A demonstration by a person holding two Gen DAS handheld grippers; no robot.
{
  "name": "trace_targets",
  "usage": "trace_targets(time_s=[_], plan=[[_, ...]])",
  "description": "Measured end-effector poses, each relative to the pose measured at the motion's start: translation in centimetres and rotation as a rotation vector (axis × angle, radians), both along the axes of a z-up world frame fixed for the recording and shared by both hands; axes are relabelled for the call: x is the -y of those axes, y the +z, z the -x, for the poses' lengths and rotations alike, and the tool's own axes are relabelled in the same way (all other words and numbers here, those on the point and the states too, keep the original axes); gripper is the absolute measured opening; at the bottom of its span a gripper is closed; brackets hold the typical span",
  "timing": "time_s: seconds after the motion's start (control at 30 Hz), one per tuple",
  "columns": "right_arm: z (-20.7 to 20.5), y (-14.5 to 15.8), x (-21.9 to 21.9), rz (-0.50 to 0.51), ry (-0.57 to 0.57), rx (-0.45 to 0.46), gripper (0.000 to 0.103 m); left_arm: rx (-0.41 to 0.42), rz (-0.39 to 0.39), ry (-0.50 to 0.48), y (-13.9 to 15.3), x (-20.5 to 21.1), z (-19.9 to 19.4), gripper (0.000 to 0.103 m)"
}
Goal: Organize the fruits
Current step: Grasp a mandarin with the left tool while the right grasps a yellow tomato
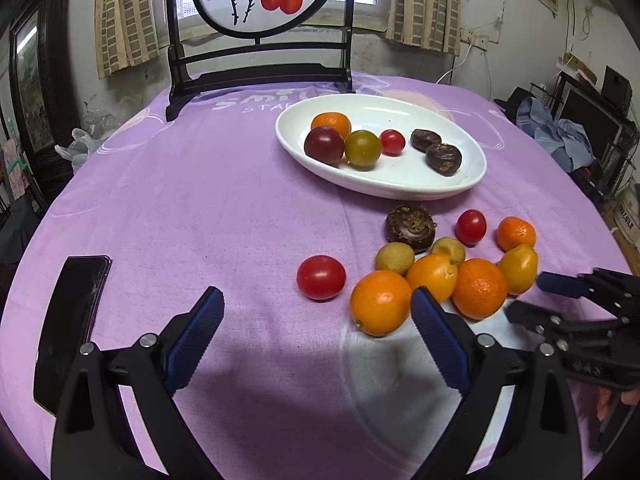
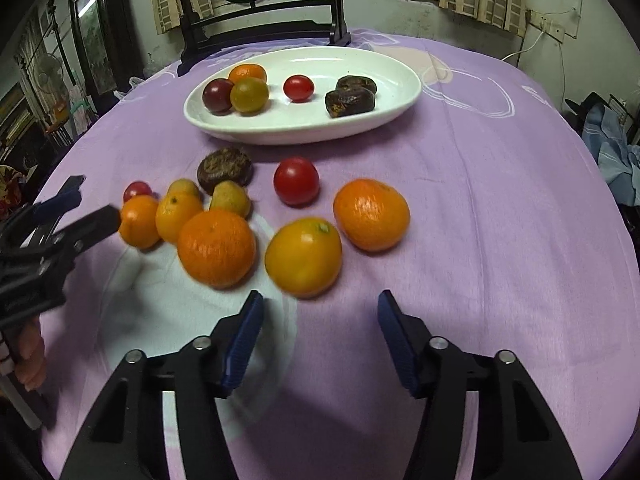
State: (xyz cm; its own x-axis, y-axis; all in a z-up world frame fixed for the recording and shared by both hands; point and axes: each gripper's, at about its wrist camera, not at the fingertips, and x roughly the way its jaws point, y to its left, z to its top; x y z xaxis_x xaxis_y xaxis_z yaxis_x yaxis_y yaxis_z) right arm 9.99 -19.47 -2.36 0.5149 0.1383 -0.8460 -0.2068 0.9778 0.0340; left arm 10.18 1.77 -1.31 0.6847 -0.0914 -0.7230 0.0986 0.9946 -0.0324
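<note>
A white oval plate [image 1: 460, 184] [image 2: 392, 108] holds a small orange, a dark red, a green and a red tomato, and two dark brown fruits. On the purple cloth in front of it lie loose fruits: a red tomato [image 1: 321, 277], several oranges [image 1: 380, 302] [image 2: 216, 248], a yellow-orange fruit [image 2: 303, 256], a brown fruit [image 1: 410, 229] [image 2: 225, 170]. My left gripper [image 1: 316, 304] is open and empty just before the tomato; it also shows at the left of the right wrist view [image 2: 84, 200]. My right gripper [image 2: 320, 308] is open and empty just before the yellow-orange fruit.
A black phone [image 1: 68, 328] lies on the cloth at the left. A dark wooden stand with a round painted screen [image 1: 260, 28] stands at the table's far edge behind the plate. Clutter and clothing sit beyond the table on the right.
</note>
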Motion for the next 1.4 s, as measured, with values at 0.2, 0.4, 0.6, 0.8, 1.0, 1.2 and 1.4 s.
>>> trace_targets(time_s=[0.2,0.4,0.6,0.8,1.0,1.2,1.4], plan=[[-1.9,0.2,-1.0,-0.023,0.004,0.015,0.04,-0.054,0.077,-0.014,-0.3,-0.6,-0.1,0.092],[-0.8,0.5,0.3,-0.107,-0.003,0.028,0.039,-0.085,0.09,-0.036,-0.9,-0.1,0.1,0.092],[0.5,0.5,1.4,-0.147,0.001,0.031,0.039,-0.137,0.055,-0.066,-2.3,1.2,-0.2,0.087],[0.9,1.0,1.5,-0.175,0.024,0.043,0.039,-0.17,-0.022,-0.057,-2.9,2.7,-0.8,0.071],[1.1,1.1,1.6,-0.17,0.027,0.045,0.039,-0.197,-0.051,-0.062,-2.6,3.9,-2.2,0.059],[1.2,1.2,1.6,-0.163,0.03,0.052,0.039,-0.198,-0.048,-0.069,-2.4,4.3,-3.0,0.038],[1.5,1.5,1.7,-0.165,0.035,0.071,0.039,-0.212,-0.029,-0.076,-2.0,4.0,-1.9,0.038]])
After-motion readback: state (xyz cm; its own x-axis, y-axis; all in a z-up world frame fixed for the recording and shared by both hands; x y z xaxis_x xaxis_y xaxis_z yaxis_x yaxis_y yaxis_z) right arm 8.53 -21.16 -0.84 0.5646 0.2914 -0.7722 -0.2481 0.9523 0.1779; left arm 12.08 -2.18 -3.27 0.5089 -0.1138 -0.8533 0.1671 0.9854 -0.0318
